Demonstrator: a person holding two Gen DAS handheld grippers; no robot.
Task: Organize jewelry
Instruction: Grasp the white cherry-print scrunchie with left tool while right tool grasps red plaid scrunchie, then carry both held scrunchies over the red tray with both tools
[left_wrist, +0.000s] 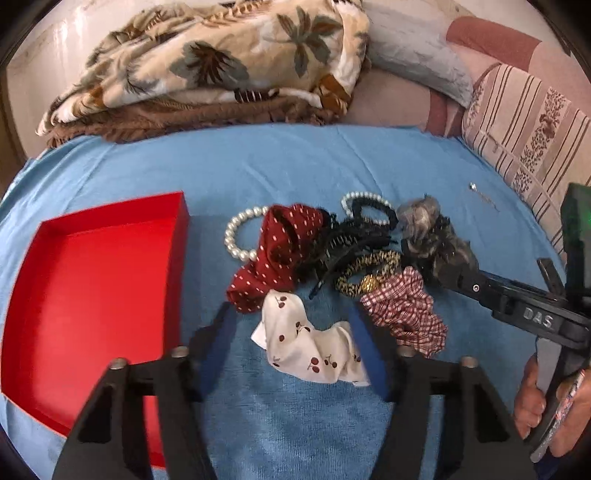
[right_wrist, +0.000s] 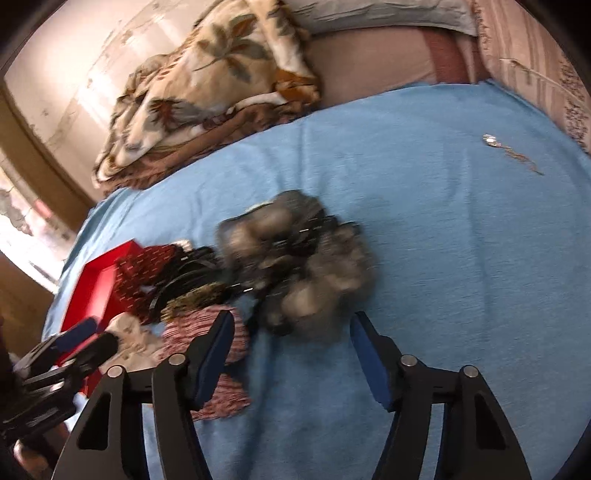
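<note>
A pile of hair accessories lies on the blue cloth (left_wrist: 295, 162): a white cherry scrunchie (left_wrist: 310, 347), a red dotted scrunchie (left_wrist: 273, 254), a checked scrunchie (left_wrist: 406, 310), a black claw clip (left_wrist: 347, 240), a pearl bracelet (left_wrist: 236, 232) and a grey scrunchie (left_wrist: 432, 229). An empty red box (left_wrist: 92, 295) lies to the left. My left gripper (left_wrist: 291, 339) is open over the white scrunchie. My right gripper (right_wrist: 291, 343) is open just before the grey scrunchie (right_wrist: 299, 258); it reaches in from the right in the left wrist view (left_wrist: 413, 251).
A thin chain with a small pendant (right_wrist: 509, 151) lies apart at the far right of the cloth. A folded leaf-print blanket (left_wrist: 221, 62) lies behind the cloth, with striped cushions (left_wrist: 528, 136) at the right.
</note>
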